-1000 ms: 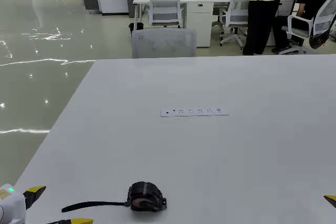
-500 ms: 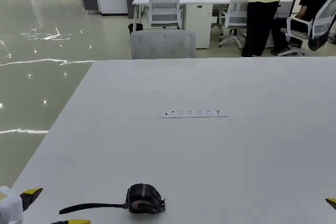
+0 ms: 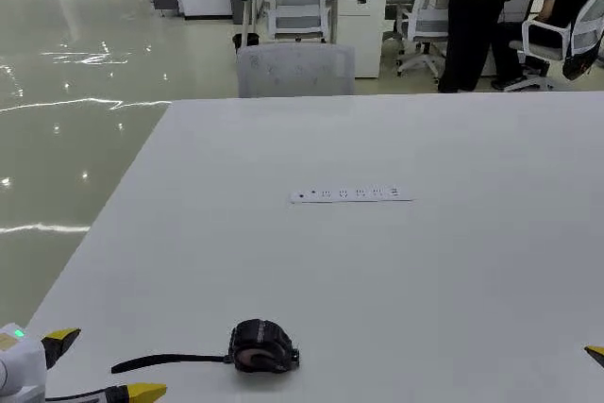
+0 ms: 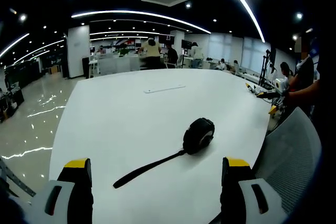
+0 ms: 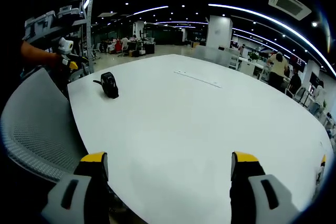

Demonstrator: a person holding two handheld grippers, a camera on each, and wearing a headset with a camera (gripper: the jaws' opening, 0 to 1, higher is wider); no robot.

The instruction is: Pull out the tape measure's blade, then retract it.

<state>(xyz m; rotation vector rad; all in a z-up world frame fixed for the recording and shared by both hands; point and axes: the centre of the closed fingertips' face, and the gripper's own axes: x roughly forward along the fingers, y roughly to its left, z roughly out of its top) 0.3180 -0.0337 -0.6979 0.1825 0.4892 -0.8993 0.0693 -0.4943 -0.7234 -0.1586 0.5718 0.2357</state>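
Your left gripper (image 3: 102, 363), jaws wide and empty, sits at the tabletop's (image 3: 396, 271) near-left corner. The tape measure (image 3: 263, 346) lies just right of it by the near edge, its strap (image 3: 170, 359) trailing toward that gripper. Your right gripper (image 5: 168, 162), equally agape, is well apart.

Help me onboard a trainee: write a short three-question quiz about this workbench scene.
1. True or false: the tape measure lies on the white table, and neither the left gripper nor the right gripper touches it.
2. Fill in: the tape measure's black strap trails toward the ___ gripper.
3. The left gripper's jaws are: A) shut on a screwdriver; B) open, short of the tape measure; C) shut on the tape measure.
Key: 1 true; 2 left; 3 B.
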